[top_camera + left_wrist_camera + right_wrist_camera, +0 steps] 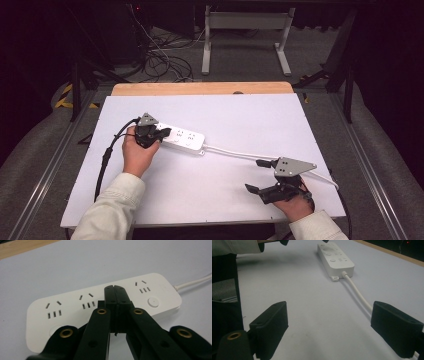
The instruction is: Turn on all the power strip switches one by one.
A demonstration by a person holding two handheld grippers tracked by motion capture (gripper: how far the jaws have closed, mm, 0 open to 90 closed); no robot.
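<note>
white power strip (182, 138) | left gripper (115, 291) clenched, seemingly pressing it | right gripper (260, 175) released

We count one white power strip (183, 138) with one white cord (240, 153) running from its end. On its face, in the left gripper view, we count three socket groups (87, 302) and two round buttons (153, 302). Two grippers are at the table: the left gripper (161, 134) and the right gripper (257, 176).

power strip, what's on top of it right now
The shut left claw sits over the power strip, between its middle and cord-end sockets. Whether the tips touch the casing is hidden behind the claw itself.
</note>
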